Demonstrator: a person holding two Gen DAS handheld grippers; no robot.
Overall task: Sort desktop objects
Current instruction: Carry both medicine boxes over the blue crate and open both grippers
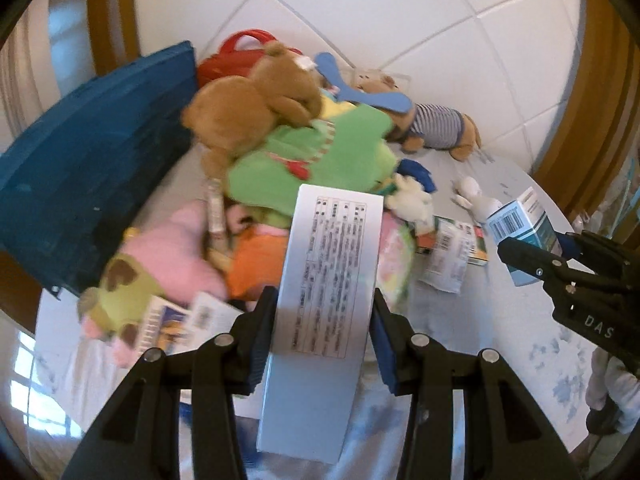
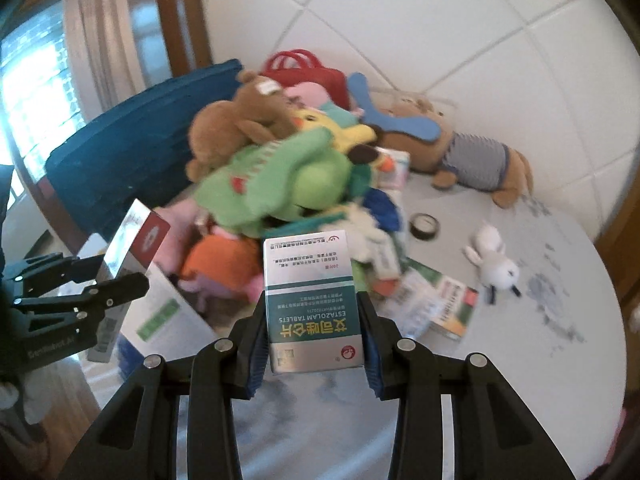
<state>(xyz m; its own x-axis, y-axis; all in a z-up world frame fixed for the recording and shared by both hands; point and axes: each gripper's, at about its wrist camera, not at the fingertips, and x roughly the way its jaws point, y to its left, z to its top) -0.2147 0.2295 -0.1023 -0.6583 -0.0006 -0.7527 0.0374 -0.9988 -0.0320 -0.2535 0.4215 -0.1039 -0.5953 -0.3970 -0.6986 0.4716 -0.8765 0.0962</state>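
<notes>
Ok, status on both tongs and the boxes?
Left tongs shut on white box. Right tongs shut on teal box. Toy pile ahead, nothing blocking.

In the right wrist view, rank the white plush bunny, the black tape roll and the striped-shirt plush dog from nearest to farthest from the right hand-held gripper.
From the right hand-held gripper:
1. White plush bunny, on the table to the right.
2. Black tape roll, further back, right of the pile.
3. Striped-shirt plush dog, at the back by the tiled wall.
</notes>
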